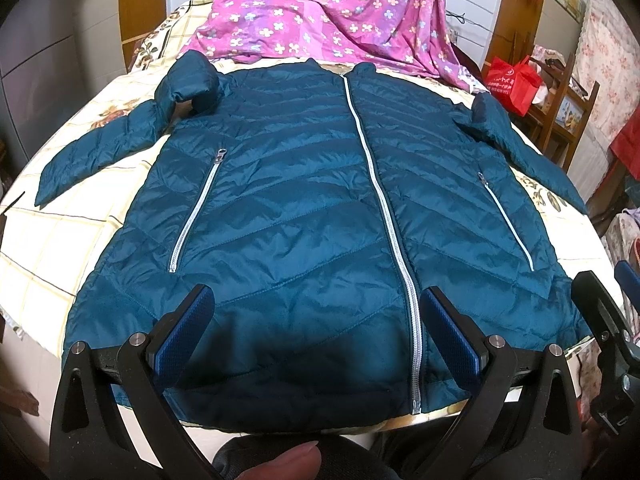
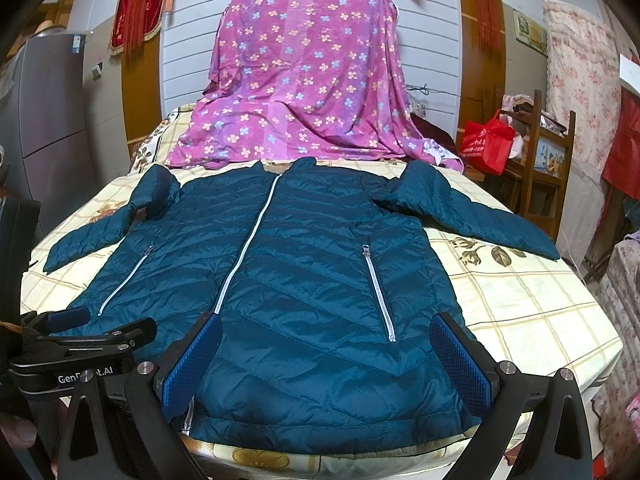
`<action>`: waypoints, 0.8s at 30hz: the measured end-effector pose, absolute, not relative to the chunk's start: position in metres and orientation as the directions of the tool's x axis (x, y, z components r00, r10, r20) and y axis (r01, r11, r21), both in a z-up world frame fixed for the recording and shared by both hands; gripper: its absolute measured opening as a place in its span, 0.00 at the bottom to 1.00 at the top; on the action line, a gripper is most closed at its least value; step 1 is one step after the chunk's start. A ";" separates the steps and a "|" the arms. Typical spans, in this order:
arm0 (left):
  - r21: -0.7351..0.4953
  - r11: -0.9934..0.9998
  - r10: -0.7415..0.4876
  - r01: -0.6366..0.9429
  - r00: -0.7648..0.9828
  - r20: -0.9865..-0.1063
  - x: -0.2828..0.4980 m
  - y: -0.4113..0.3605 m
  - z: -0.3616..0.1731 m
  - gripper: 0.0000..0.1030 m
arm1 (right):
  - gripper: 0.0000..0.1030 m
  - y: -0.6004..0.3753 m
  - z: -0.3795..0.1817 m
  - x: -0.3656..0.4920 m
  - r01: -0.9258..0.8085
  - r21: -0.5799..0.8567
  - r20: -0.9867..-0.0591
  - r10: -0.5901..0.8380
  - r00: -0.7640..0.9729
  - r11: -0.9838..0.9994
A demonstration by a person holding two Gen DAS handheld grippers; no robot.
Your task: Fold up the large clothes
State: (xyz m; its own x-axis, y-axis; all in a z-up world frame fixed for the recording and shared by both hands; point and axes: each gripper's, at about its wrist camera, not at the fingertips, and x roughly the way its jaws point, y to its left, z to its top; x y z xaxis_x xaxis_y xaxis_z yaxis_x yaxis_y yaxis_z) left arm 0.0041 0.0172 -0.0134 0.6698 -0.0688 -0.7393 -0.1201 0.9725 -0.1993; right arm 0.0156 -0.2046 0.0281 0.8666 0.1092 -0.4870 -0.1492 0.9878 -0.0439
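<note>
Now both tongs, left [image 1: 316,326] and right [image 2: 326,354], spread above teal jacket [image 1: 304,208]; red bag [image 2: 486,142] contents unclear.

1. The jacket [image 1: 304,208] is dark teal, quilted in slanting seams.
2. Its front zip [image 1: 384,200] and both pocket zips are silvery white.
3. The bed [image 2: 528,304] cover is cream with a tan check and brown flower prints.
4. The sheet [image 2: 304,80] behind is magenta-purple, dotted with orange and blue four-petal flowers.
5. The left tongs [image 1: 318,320] and right tongs [image 2: 326,354] are black with blue textured pads.
6. The bag [image 2: 486,142] is red, its white print too small to read.
7. Red tasselled hangings [image 2: 134,12], probably fabric, flank the wall.
</note>
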 end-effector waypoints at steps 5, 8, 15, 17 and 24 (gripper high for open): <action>-0.226 0.967 -0.099 -0.115 0.650 -0.754 0.006 0.017 -0.011 1.00 | 1.00 -0.208 0.027 0.021 -0.139 -0.015 -0.505 0.112 0.856 0.990; -0.174 0.977 -0.060 -0.121 0.631 -0.773 0.007 0.019 -0.012 1.00 | 1.00 -0.219 0.028 0.033 -0.154 0.074 -0.538 0.170 0.826 0.985; -0.171 0.977 -0.051 -0.126 0.642 -0.765 0.008 0.024 -0.013 1.00 | 1.00 -0.233 0.052 0.070 -0.125 0.278 -0.578 0.269 0.770 0.953; -0.178 0.976 -0.054 -0.124 0.657 -0.752 0.008 0.025 -0.014 1.00 | 1.00 -0.228 0.057 0.082 -0.134 0.281 -0.577 0.279 0.768 0.950; -0.217 0.969 -0.080 -0.122 0.673 -0.735 0.009 0.032 -0.014 1.00 | 1.00 -0.219 0.044 0.138 -0.112 0.278 -0.608 0.265 0.748 0.954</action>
State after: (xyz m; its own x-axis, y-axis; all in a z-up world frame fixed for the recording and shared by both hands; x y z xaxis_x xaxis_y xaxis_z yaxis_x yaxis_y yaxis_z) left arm 0.0085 0.0317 -0.0143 0.6731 -0.0796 -0.7352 -0.1222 0.9686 -0.2167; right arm 0.1384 -0.2186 0.0442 0.7483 0.2648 -0.6082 -0.1116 0.9540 0.2781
